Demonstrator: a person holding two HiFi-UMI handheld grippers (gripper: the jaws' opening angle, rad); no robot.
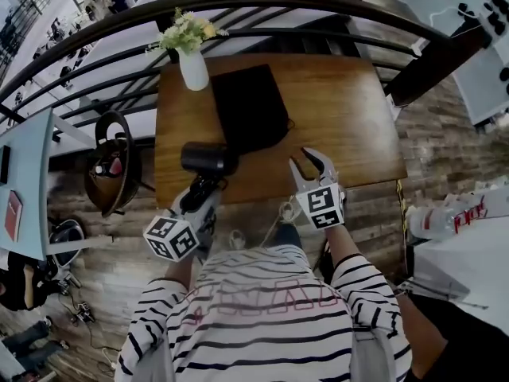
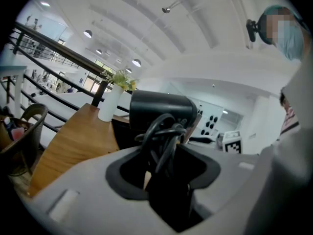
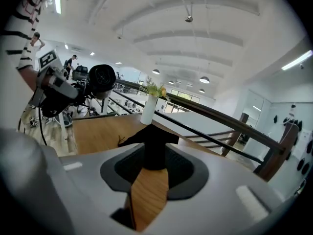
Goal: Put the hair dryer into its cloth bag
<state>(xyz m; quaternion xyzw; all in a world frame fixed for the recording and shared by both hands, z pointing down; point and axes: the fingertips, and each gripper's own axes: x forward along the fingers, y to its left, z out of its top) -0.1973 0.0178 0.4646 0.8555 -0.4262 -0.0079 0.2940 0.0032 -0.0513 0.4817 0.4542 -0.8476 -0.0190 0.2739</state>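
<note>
Our left hand-held gripper [image 1: 205, 185] is shut on the handle of the hair dryer [image 1: 208, 159]. The black cord [image 2: 164, 131] is wound round that handle. The hair dryer is over the near edge of the surface [image 1: 350, 110], and its fat barrel lies from 9 to 3.

The cloth bag [image 1: 248, 106] lies flat on the surface. It is at 1 o'clock from the hair dryer and at 11 o'clock from our right hand-held gripper [image 1: 312, 165]. Its long side runs from 12 to 6.

The right one is wide open and holds nothing. We see only wood between its jaws. It is the free hand near the bag, so we think it must lift the bag's edge.

The bag is soft, black and limp. The hair dryer is hard, smooth and round.
</note>
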